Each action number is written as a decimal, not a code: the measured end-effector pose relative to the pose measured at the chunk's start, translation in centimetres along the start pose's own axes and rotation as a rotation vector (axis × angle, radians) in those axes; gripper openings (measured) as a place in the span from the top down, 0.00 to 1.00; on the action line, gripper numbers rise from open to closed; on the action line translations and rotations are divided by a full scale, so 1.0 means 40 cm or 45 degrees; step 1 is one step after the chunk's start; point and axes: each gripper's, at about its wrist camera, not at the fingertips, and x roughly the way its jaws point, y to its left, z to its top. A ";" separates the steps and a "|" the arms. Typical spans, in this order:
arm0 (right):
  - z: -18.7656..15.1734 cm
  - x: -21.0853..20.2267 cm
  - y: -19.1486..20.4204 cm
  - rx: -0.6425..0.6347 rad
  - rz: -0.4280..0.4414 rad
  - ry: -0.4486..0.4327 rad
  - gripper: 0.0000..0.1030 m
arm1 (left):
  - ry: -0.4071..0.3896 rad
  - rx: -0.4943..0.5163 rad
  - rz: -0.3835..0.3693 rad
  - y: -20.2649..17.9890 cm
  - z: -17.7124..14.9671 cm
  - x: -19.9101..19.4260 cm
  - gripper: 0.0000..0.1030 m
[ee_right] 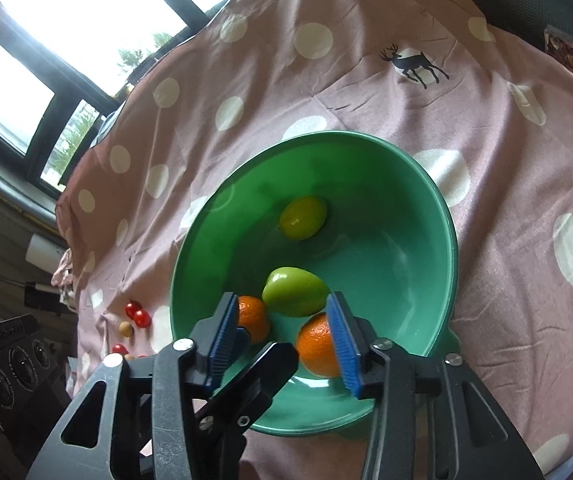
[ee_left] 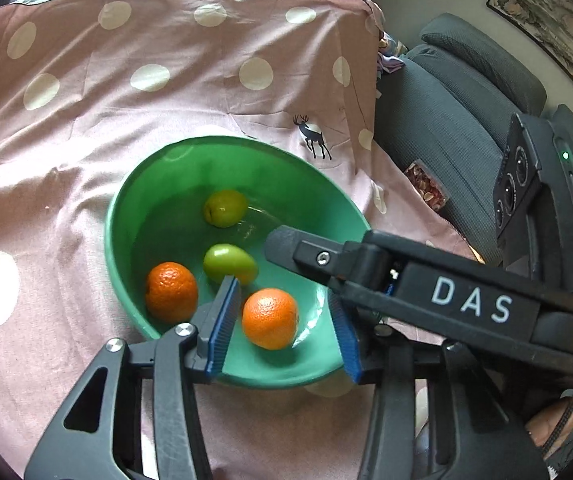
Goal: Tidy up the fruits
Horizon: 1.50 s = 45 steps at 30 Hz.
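Green bowl (ee_left: 138,184) on the desk holds four fruits: two oranges and two green ones. Near orange (ee_left: 270,319) lies between the left claw's (ee_left: 282,328) blue pads, gaps either side, so released, not gripped. Second orange (ee_left: 171,291) sits left of it by the bowl wall. Green fruit (ee_left: 228,262) just behind the oranges, yellowish-green fruit (ee_left: 225,208) further back, apart from the rest.

Right claw (ee_right: 286,340) also spread, nothing pinched; its right pad overlaps the near orange in view, contact hard to judge. The left claw's black finger crosses below it.

Desk is covered by a pink cloth (ee_left: 166,92) with white dots and a deer print (ee_left: 312,136). Cherry tomatoes (ee_right: 137,314) lie on the cloth left of the bowl.

Left view only: grey armchair (ee_left: 446,120), framed picture (ee_left: 546,20), snack packet (ee_left: 426,188) on the seat. Right view only: bright windows (ee_right: 66,20), two small tan fruits by the tomatoes.
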 end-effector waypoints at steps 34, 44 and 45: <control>-0.191 0.047 0.351 -0.457 0.149 -0.222 0.20 | -0.371 -0.398 0.780 0.504 -0.215 -0.496 0.13; -0.215 0.159 0.448 -0.418 0.262 0.115 0.41 | -0.361 -0.534 0.694 0.573 -0.220 -0.525 0.44; -0.217 0.179 0.473 -0.438 0.235 0.153 0.47 | -0.355 -0.547 0.680 0.577 -0.221 -0.524 0.49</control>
